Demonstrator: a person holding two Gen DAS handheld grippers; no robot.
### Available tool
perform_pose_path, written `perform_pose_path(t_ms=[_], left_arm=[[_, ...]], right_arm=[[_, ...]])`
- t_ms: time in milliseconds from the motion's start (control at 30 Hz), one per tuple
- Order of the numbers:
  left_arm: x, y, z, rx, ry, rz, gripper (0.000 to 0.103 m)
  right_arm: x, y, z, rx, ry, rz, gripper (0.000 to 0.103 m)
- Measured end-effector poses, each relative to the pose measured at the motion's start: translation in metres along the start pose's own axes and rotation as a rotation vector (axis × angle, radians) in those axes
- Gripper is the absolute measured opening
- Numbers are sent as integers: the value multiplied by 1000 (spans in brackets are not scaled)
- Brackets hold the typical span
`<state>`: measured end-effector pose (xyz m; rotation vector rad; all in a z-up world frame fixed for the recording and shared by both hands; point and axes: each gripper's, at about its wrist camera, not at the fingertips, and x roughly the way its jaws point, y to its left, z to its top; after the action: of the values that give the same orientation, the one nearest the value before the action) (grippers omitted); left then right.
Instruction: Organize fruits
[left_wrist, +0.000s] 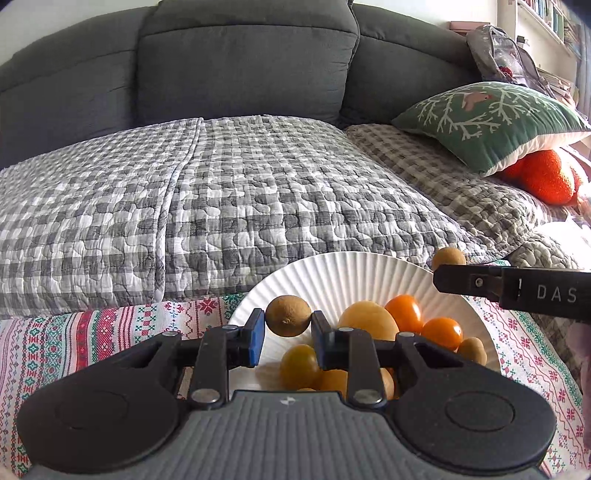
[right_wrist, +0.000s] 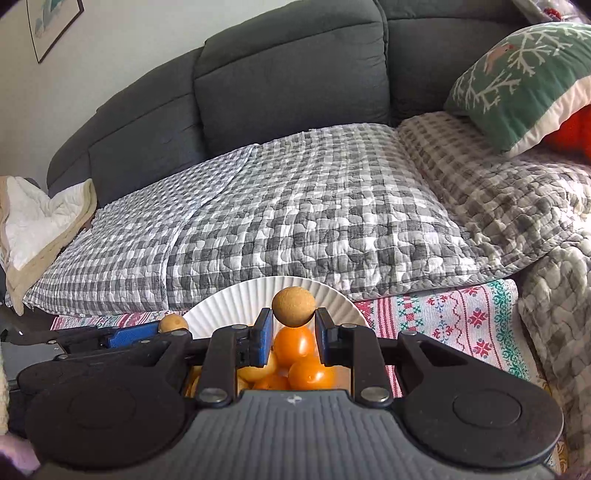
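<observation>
The left tool (left_wrist: 288, 320) pinches a small brown fruit (left_wrist: 288, 316), maybe a longan, above the white plate (left_wrist: 332, 273), and the right tool (right_wrist: 294, 320) pinches another round brown fruit (right_wrist: 293, 306) over the orange tomatoes (right_wrist: 294, 345) just below it.

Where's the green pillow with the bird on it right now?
The green bird pillow lies at the far right on the sofa's checked quilt, propped over an orange plush, beyond the white plate in both wrist views.
</observation>
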<state>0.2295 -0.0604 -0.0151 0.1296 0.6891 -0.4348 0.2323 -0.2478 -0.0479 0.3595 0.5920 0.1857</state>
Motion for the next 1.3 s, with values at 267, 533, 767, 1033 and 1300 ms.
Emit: perform_pose_path(t_ms=[267,533,767,1033,1300], left_arm=[[17,7,-1,-37,32,1,22],[24,-1,1,12,35,-3,22],[19,1,0,5,13,-1,49],[-17,2,-7,-6,-12,0,79],[-71,-1,-29,-47,-17,16,97]], right_arm=[[31,12,-1,-65,64,-42,22],[44,16,-2,-71,88,-51,22],[38,16,-3,-62,90,-42,35],[-1,15,0,-77,68,-90,66],[-52,12,-21,-62,53,-115,81]])
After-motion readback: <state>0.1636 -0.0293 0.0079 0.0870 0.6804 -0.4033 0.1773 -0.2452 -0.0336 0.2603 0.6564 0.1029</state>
